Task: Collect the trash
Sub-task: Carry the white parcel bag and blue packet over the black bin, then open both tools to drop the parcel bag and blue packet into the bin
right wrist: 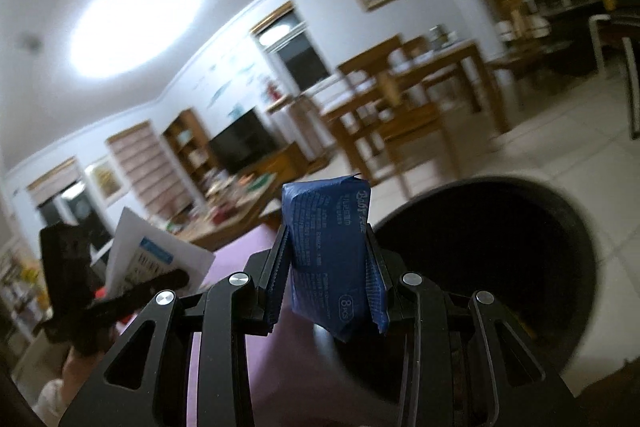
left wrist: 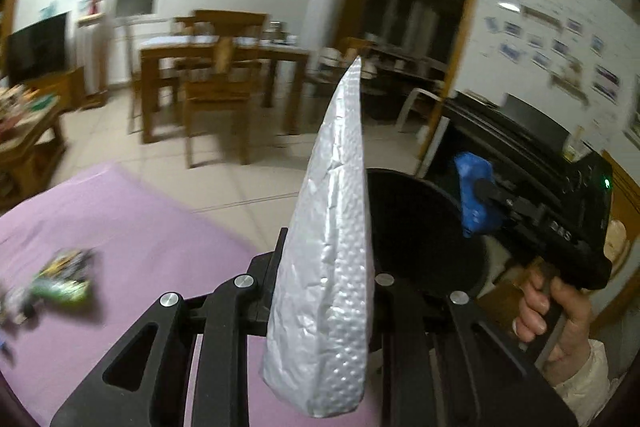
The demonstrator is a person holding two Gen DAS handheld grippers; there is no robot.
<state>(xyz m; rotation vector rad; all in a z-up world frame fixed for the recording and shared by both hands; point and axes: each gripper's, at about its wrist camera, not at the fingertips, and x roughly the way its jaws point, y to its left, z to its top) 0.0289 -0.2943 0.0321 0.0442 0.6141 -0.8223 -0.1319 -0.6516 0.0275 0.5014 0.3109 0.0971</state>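
Note:
My left gripper (left wrist: 326, 267) is shut on a white padded envelope (left wrist: 340, 227), which stands edge-on between the fingers over the purple cloth (left wrist: 140, 227). Just beyond it, off the table's edge, a black round bin (left wrist: 420, 227) gapes open. My right gripper (right wrist: 330, 267) is shut on a blue tissue pack (right wrist: 332, 247), with the bin (right wrist: 500, 267) close on its right. In the left wrist view the right gripper (left wrist: 480, 191) holds that blue pack (left wrist: 474, 199) near the bin's far rim. The right wrist view shows the left gripper (right wrist: 168, 277) with the envelope (right wrist: 160, 255).
Green and dark wrappers (left wrist: 64, 279) lie blurred on the purple cloth at the left. A hand (left wrist: 556, 311) grips the right tool's handle. Beyond lie a tiled floor (left wrist: 240, 183), a wooden dining table with chairs (left wrist: 216, 67) and a cluttered low table (left wrist: 24, 131).

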